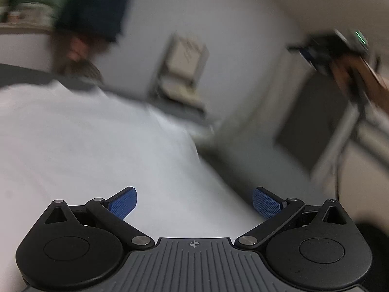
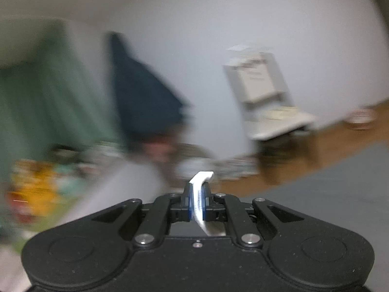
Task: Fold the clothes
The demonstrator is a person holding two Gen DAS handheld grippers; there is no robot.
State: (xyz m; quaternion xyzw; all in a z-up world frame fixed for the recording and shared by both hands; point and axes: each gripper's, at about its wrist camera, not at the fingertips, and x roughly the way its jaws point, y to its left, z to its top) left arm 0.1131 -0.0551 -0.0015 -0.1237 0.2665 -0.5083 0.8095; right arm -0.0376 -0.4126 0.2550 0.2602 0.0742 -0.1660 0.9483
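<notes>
A white garment (image 1: 80,133) spreads across the left and middle of the left wrist view, blurred by motion. My left gripper (image 1: 194,203) hangs over it, open, its blue pads (image 1: 124,204) wide apart with nothing between them. My right gripper (image 2: 198,199) is shut on a strip of the white garment (image 2: 200,182), which sticks up between the blue pads and trails off to the lower left. In the left wrist view the right gripper (image 1: 313,56) is held up at the upper right by a hand (image 1: 359,77).
A dark blue cloth (image 2: 143,92) and a green cloth (image 2: 48,97) hang at the left. A white chair-like stand (image 2: 265,92) sits against the wall on a wooden floor (image 2: 316,150). A grey mat (image 2: 328,182) lies at the right. Colourful clutter (image 2: 34,189) fills the lower left.
</notes>
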